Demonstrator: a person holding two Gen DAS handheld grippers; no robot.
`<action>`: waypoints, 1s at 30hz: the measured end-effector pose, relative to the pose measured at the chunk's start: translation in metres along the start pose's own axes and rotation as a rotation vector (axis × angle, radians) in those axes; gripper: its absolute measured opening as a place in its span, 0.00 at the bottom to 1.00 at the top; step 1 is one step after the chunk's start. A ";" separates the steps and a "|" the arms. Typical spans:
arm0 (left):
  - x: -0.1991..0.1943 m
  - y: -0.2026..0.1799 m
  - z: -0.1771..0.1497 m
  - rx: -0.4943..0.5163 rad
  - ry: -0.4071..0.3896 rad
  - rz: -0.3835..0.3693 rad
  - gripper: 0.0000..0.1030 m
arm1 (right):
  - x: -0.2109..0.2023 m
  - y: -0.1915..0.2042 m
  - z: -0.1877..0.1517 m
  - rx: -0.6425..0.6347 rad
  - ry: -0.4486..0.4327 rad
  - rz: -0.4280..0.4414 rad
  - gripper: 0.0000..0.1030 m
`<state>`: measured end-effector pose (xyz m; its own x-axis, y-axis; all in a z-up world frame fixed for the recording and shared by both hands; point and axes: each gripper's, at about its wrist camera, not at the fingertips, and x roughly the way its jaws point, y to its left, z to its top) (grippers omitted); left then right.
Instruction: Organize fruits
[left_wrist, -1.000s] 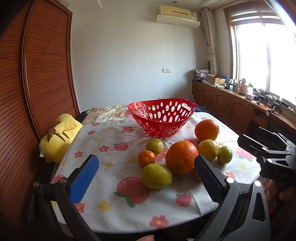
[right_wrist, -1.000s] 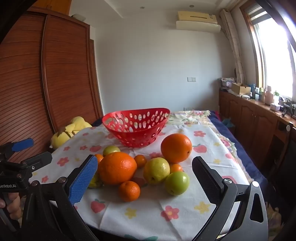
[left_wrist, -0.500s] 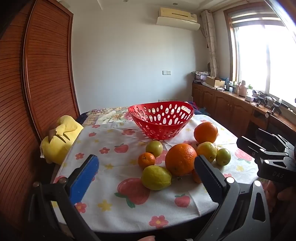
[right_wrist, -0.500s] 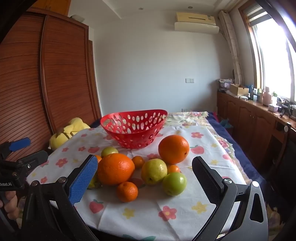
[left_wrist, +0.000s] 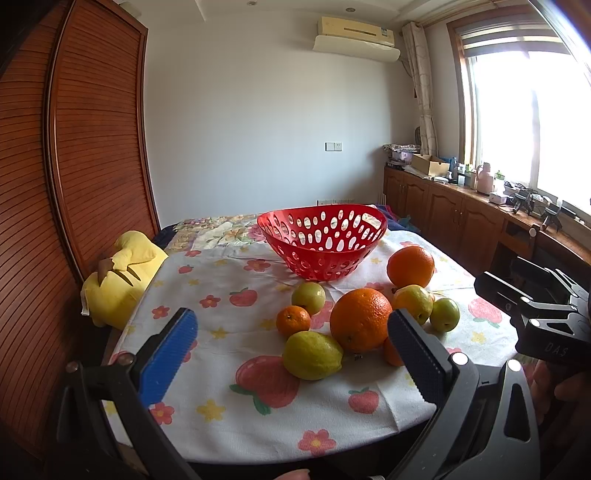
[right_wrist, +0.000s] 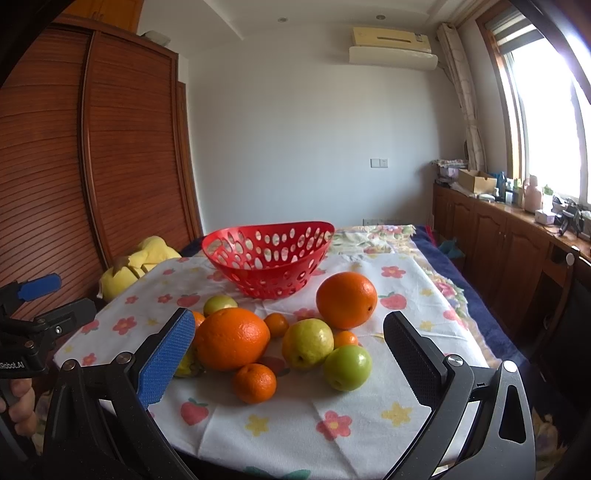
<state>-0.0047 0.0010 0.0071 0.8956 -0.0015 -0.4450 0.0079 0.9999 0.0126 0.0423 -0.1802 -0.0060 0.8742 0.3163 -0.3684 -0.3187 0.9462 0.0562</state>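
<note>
Red perforated basket (right_wrist: 267, 254), far centre, empty, awaiting fruit. Oranges (right_wrist: 231, 339), tangerines (right_wrist: 254, 382), lemons (left_wrist: 312, 354), green fruit (right_wrist: 347, 367): clustered near, loose on floral tablecloth (right_wrist: 369, 424). Left gripper (left_wrist: 291, 345) and right gripper (right_wrist: 288, 349): spread wide, empty, poised short of cluster for first pick.

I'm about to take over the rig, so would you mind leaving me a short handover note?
Left gripper: open, empty, short of the fruit.
Right gripper: open, empty, likewise.
Basket: at the far side of the tablecloth; no fruit shows in it.
Fruit: two oranges, mandarins and yellow-green fruits clustered on the cloth in front of the basket.
Done: nothing.
Left: move every fruit into the basket.
</note>
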 end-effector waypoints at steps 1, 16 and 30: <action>0.000 0.000 0.000 0.000 0.000 0.001 1.00 | 0.000 0.001 0.000 0.000 -0.001 -0.001 1.00; -0.009 0.000 0.008 0.002 -0.017 -0.001 1.00 | -0.003 0.002 0.005 -0.003 -0.010 -0.003 1.00; -0.010 0.000 0.007 0.002 -0.019 0.000 1.00 | -0.005 0.002 0.006 -0.006 -0.014 -0.004 1.00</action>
<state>-0.0102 0.0006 0.0182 0.9037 -0.0020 -0.4281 0.0089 0.9999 0.0140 0.0392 -0.1791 0.0011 0.8807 0.3133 -0.3553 -0.3170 0.9471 0.0494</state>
